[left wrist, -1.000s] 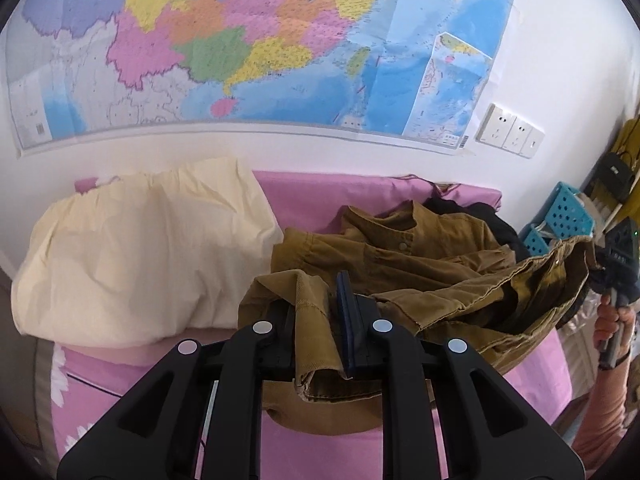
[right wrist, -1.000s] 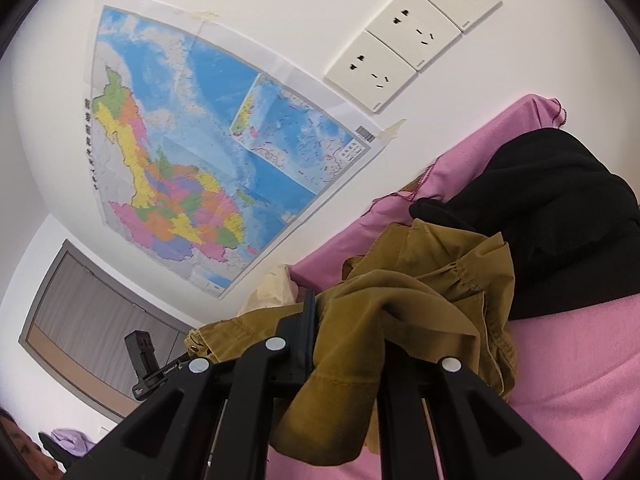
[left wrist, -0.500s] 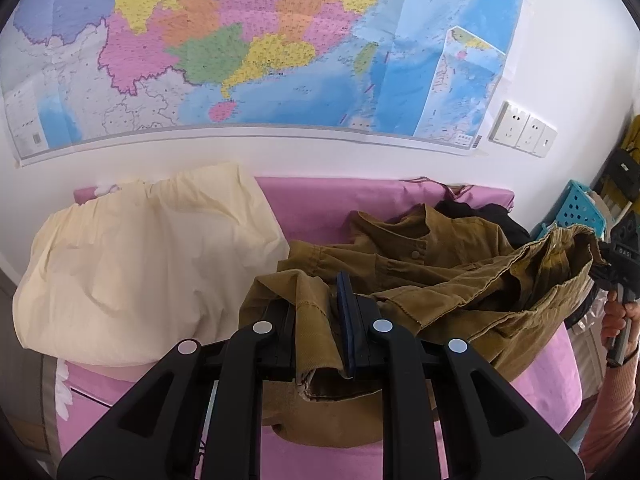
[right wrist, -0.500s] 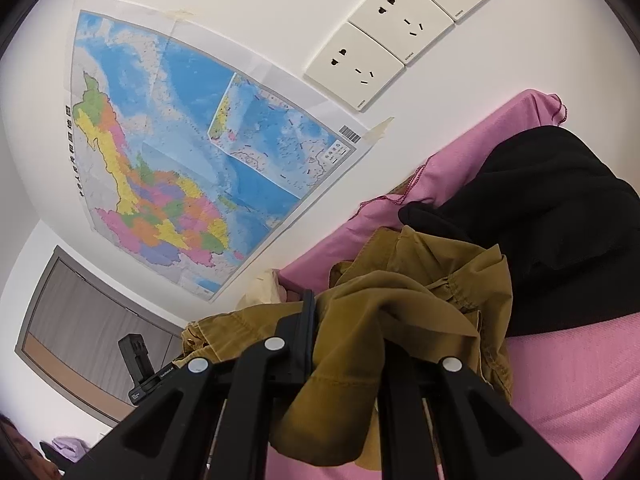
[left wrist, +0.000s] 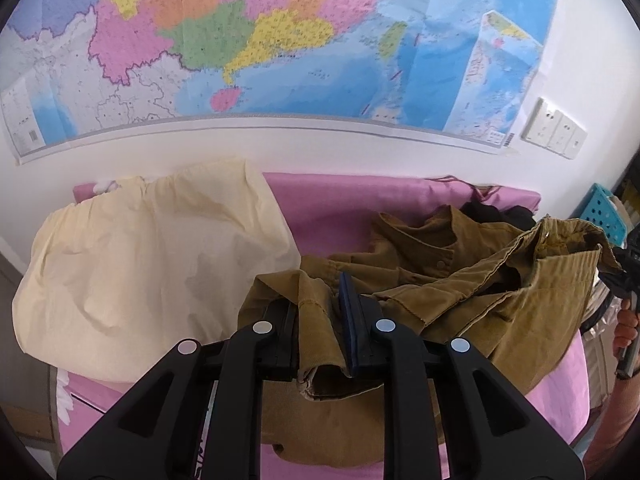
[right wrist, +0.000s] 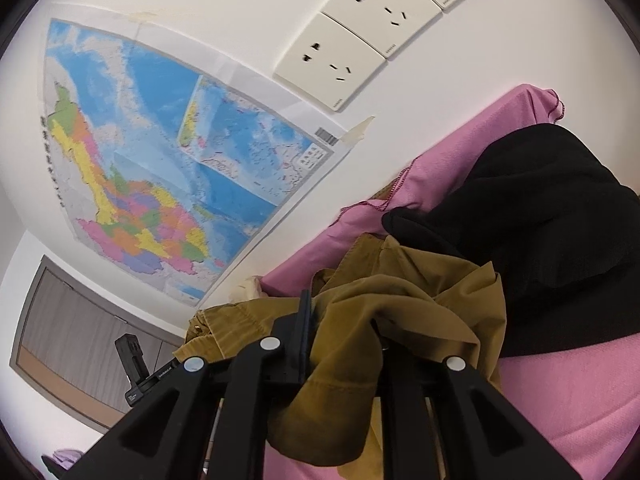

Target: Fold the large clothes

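An olive-brown corduroy jacket [left wrist: 460, 288] hangs stretched between my two grippers above a pink-covered bed [left wrist: 340, 200]. My left gripper [left wrist: 320, 320] is shut on one edge of the jacket, with cloth bunched between its fingers. My right gripper [right wrist: 344, 332] is shut on another edge of the jacket [right wrist: 400, 304]. The right gripper also shows at the far right of the left wrist view [left wrist: 624, 276], held in a hand. The left gripper shows at the lower left of the right wrist view [right wrist: 136, 364].
A cream pillow [left wrist: 140, 272] lies on the bed's left. A black garment [right wrist: 540, 240] lies on the bed by the wall. A map [left wrist: 280, 40] and white sockets [right wrist: 360, 36] are on the wall. A blue basket [left wrist: 600, 216] stands at the right.
Both grippers have moved closer to the wall with the jacket still held; the map and sockets look larger.
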